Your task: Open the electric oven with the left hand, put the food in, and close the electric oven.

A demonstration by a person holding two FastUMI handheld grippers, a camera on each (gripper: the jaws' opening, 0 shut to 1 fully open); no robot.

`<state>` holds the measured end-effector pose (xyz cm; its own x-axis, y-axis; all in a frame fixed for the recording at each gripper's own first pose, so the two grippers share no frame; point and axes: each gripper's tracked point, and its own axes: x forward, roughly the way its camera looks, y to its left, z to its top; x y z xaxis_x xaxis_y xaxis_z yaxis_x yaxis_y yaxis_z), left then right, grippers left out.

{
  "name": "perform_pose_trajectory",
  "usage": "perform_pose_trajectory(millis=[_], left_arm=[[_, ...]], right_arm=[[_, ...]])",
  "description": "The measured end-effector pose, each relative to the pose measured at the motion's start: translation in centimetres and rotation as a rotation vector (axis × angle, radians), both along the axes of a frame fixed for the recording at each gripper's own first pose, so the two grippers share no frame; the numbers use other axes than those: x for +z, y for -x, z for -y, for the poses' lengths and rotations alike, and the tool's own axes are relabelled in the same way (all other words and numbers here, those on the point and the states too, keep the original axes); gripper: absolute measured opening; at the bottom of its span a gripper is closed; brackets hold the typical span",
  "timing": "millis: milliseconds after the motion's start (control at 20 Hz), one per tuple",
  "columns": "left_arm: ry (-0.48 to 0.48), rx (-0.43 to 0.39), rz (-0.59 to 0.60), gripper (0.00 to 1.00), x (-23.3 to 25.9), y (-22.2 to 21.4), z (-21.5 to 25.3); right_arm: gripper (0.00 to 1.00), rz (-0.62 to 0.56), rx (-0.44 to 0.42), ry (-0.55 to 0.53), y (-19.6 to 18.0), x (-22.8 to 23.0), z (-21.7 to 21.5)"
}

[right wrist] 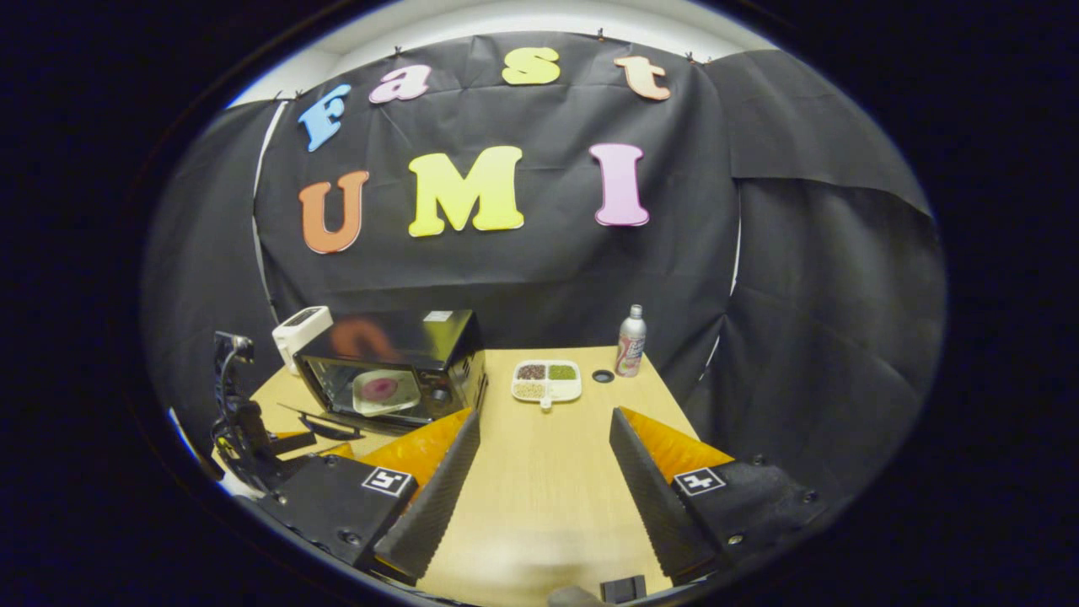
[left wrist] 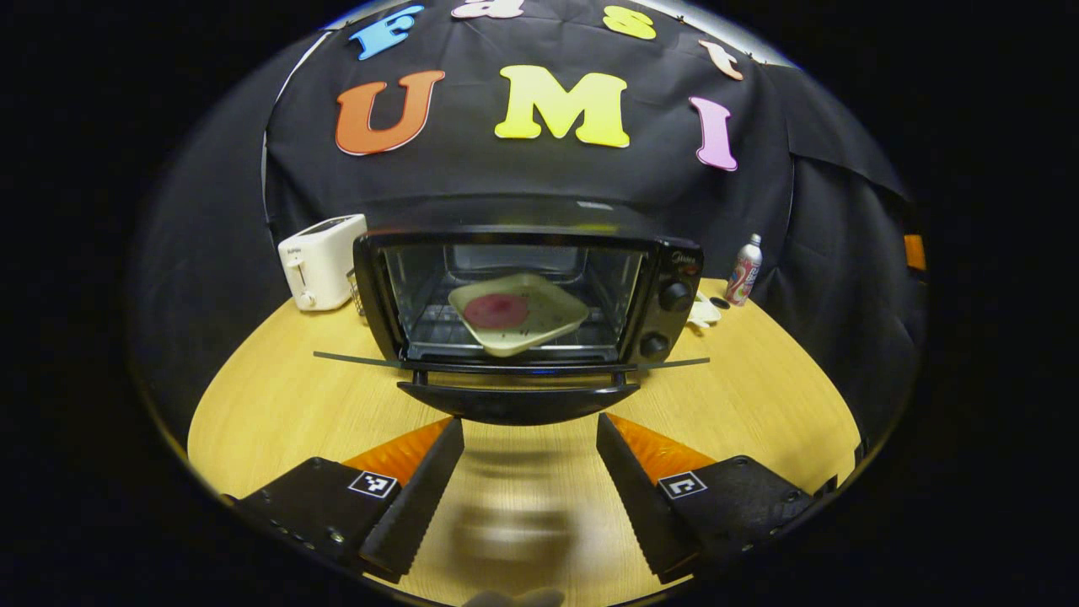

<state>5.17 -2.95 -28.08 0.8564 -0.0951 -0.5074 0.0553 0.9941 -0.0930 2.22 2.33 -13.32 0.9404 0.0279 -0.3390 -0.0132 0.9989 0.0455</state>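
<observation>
Here, a white toaster (left wrist: 323, 261) stands left of the oven (left wrist: 527, 291) and a can (left wrist: 744, 271) right of it. The oven door (left wrist: 514, 367) hangs down, open. Inside, a plate (left wrist: 518, 313) holds red food (left wrist: 496, 311). A tray (right wrist: 547, 381) holds three kinds of grains. The left gripper (left wrist: 529, 497) and right gripper (right wrist: 544, 489) are spread wide, holding nothing.

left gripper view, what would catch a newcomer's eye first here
The black oven at the table's middle stands with its door dropped open, and a pale tray with a round red piece of food sits on the rack inside. Behind its left side is a white toaster, and to its right a can.
</observation>
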Motion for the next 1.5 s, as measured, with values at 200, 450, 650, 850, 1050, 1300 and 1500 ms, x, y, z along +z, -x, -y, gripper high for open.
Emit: perform_pose_trajectory(millis=[200, 450, 650, 850, 1050, 1300, 1500], left_arm=[[0.016, 0.018, 0.044, 0.96, 2.7, -3.0, -0.8], [-0.020, -0.014, 0.082, 0.96, 4.0, -4.9, -0.8], [-0.011, -0.018, 0.077, 0.96, 3.9, -4.3, -0.8], [-0.017, -0.021, 0.090, 0.96, 4.3, -3.7, -1.0], [-0.016, -0.020, 0.106, 0.96, 5.0, -3.0, -0.9], [-0.005, -0.012, 0.159, 0.96, 7.9, -1.2, -1.4], [0.019, -0.007, 0.232, 0.96, 12.4, 1.0, -2.9]], right_arm=[[0.95, 0.029, -0.021, -0.006, 0.1, 0.8, 0.5], [0.98, 0.032, -0.054, -0.021, 0.3, 0.9, 1.0], [0.96, 0.033, -0.052, -0.022, 0.6, 0.9, 0.7], [0.98, 0.030, -0.040, -0.019, 0.9, 0.7, 0.1], [0.98, 0.027, -0.030, -0.015, 1.2, 0.7, -0.3], [0.95, 0.045, -0.009, -0.002, 1.6, 1.7, -1.8], [0.96, 0.081, 0.004, 0.012, 2.3, 3.6, -3.8]])
